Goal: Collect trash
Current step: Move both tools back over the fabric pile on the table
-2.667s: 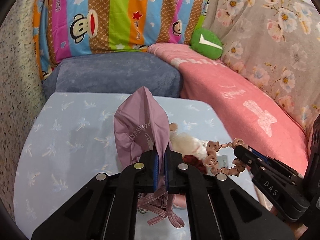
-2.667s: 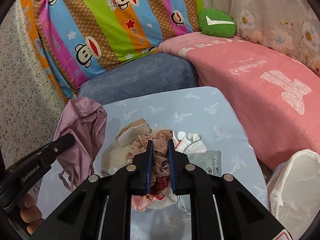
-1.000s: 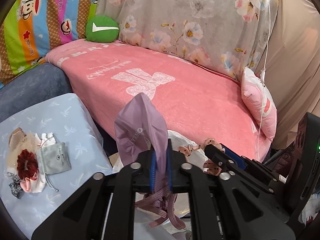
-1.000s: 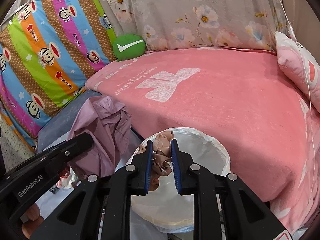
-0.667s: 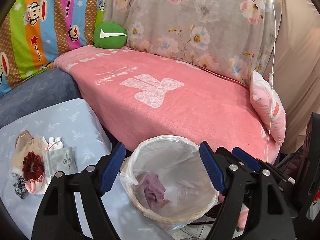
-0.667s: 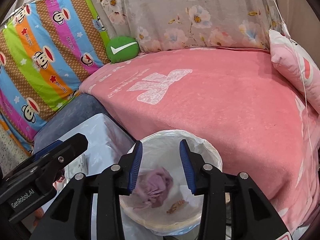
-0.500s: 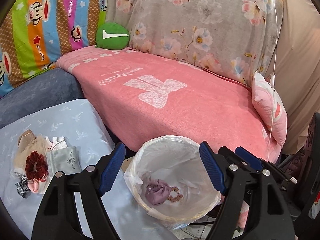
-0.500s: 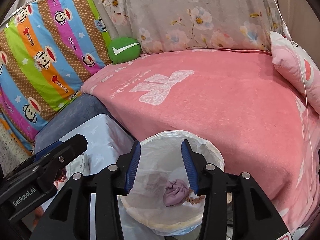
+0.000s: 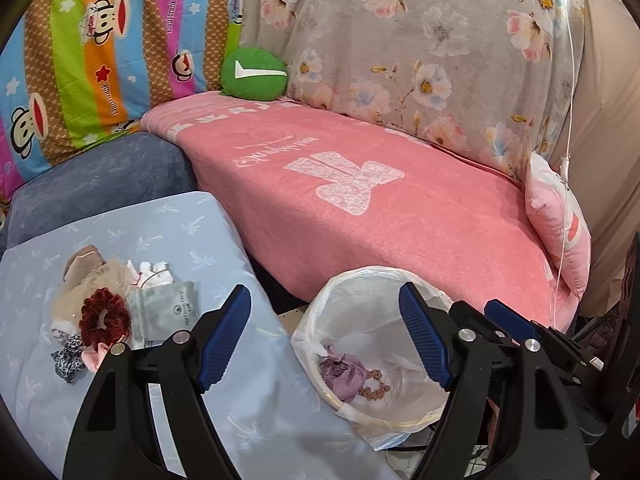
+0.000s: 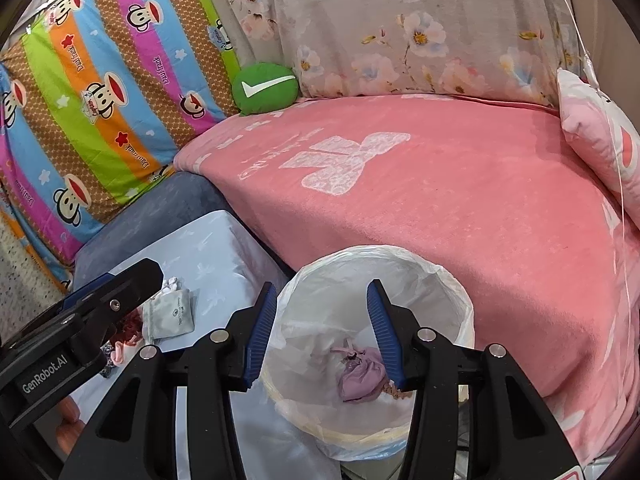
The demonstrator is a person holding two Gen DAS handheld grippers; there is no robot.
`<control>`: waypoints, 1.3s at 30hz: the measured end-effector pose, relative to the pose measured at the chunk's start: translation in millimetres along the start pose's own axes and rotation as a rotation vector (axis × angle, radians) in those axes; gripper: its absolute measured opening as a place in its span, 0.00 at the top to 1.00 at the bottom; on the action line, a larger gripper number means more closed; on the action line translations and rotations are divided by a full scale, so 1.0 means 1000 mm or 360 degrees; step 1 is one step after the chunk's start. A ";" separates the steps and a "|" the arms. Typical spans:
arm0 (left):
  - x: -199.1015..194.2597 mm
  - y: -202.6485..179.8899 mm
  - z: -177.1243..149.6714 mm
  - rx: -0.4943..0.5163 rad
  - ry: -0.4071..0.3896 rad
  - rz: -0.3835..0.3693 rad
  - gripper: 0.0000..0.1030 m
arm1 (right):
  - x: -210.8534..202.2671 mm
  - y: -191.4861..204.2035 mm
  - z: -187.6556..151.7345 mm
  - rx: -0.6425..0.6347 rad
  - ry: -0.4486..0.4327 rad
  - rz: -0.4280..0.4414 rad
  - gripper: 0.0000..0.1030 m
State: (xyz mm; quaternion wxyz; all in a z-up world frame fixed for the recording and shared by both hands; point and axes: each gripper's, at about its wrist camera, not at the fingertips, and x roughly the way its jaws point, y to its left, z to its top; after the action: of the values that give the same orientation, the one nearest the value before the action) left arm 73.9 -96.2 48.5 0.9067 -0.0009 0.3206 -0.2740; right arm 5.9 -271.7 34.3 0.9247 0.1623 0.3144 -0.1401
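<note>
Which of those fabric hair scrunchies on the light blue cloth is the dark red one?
The dark red velvety scrunchie lies mid-pile, left of the grey drawstring pouch; the black-and-white patterned scrunchie lies nearer the camera.

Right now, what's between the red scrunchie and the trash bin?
In the left wrist view, a grey pouch lies right beside the scrunchie; then bare blue cloth, crossed by a finger of the left gripper, up to the bin.

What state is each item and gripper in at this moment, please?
Left gripper: open, empty, just opened.
Right gripper: open, empty, just opening.
Bin: lined, holding purple pouch and bead string.
Red scrunchie: on table, uncollected.
Grey pouch: lying flat on table.
</note>
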 end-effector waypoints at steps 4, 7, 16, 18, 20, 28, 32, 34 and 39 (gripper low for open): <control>-0.004 0.008 -0.003 -0.0009 -0.0009 0.0035 0.29 | 0.002 0.010 -0.004 -0.0024 0.0016 0.0012 0.55; -0.007 0.016 -0.006 -0.0027 -0.0006 0.0059 0.29 | 0.002 0.019 -0.007 -0.0047 0.0024 0.0024 0.55; -0.015 0.058 -0.016 -0.0131 0.0012 0.0187 0.22 | 0.007 0.051 -0.016 -0.0125 0.0054 0.0066 0.51; -0.017 0.069 -0.019 -0.0147 0.0021 0.0217 0.22 | 0.009 0.060 -0.019 -0.0142 0.0063 0.0076 0.50; -0.018 0.080 -0.023 -0.0171 0.0032 0.0248 0.22 | 0.011 0.067 -0.021 -0.0156 0.0073 0.0087 0.50; -0.026 0.135 -0.039 -0.0306 0.0062 0.0380 0.22 | 0.025 0.108 -0.030 -0.0240 0.0129 0.0147 0.50; -0.028 0.161 -0.047 -0.0365 0.0085 0.0448 0.22 | 0.033 0.134 -0.038 -0.0295 0.0159 0.0178 0.50; -0.029 0.174 -0.052 -0.0387 0.0097 0.0480 0.22 | 0.037 0.145 -0.041 -0.0318 0.0173 0.0192 0.50; -0.030 0.207 -0.065 -0.0459 0.0135 0.0542 0.22 | 0.050 0.181 -0.051 -0.0387 0.0216 0.0231 0.50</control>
State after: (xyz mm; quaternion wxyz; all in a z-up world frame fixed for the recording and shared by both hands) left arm 119.1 106.2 -22.5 0.9161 -0.0647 0.3899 -0.0680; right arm 82.5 -95.7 3.0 0.9219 0.0803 0.3783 -0.0226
